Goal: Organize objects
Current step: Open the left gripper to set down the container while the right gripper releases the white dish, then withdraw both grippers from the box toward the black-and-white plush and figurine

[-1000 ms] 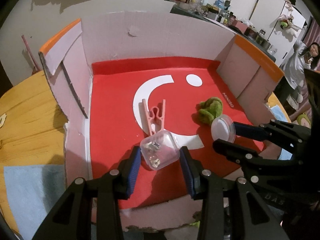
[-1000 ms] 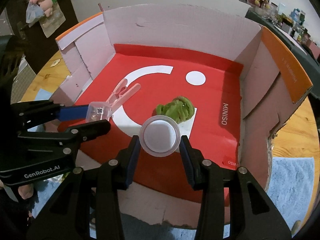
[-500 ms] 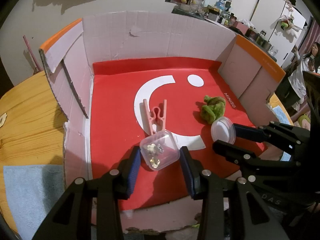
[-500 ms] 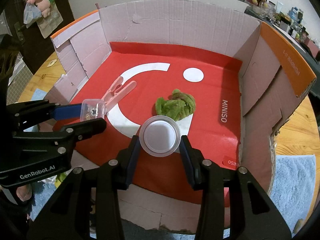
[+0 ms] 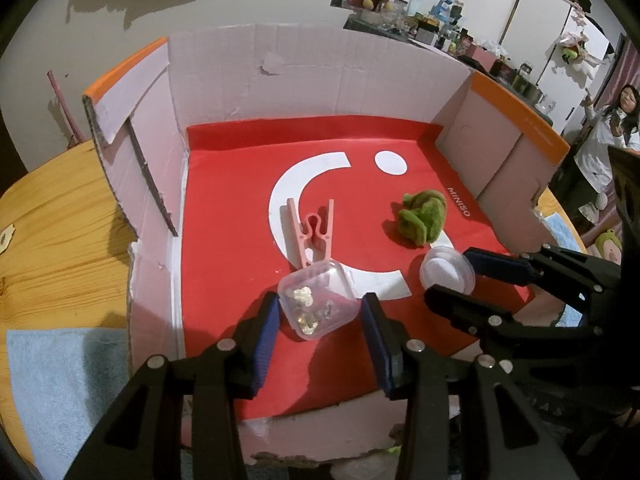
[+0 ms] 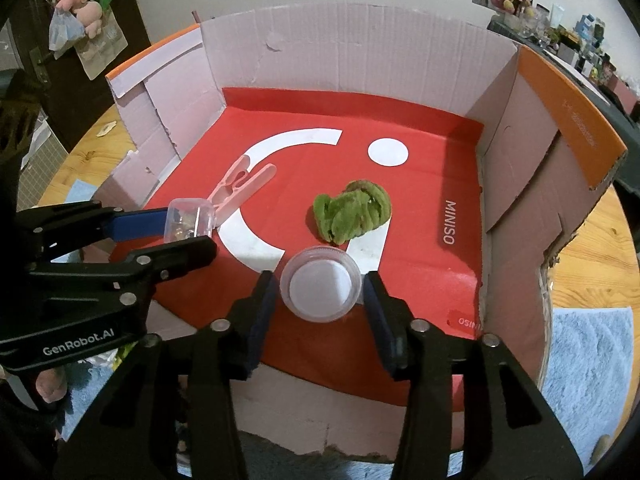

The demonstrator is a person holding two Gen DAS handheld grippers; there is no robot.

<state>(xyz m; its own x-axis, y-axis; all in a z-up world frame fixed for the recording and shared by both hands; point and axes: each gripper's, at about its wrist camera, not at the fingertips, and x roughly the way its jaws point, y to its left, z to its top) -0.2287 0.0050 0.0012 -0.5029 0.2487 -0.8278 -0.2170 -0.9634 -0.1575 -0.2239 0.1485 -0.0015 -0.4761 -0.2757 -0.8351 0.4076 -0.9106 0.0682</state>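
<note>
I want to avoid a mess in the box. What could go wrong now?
1. The left hand-held gripper is opening around the clear square case; it might tip against the pink clothespin.
2. The right hand-held gripper is opening around the round lidded jar; it could roll.

box (image 5: 320, 80): matt cardboard | liner (image 5: 224, 240): glossy red | case (image 5: 318, 304): clear plastic | toy (image 6: 352, 216): fuzzy plush

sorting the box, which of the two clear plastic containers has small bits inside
The square clear plastic case between the left gripper's opening jaws holds small gold and silver bits. The round clear jar with the white lid shows none.
</note>
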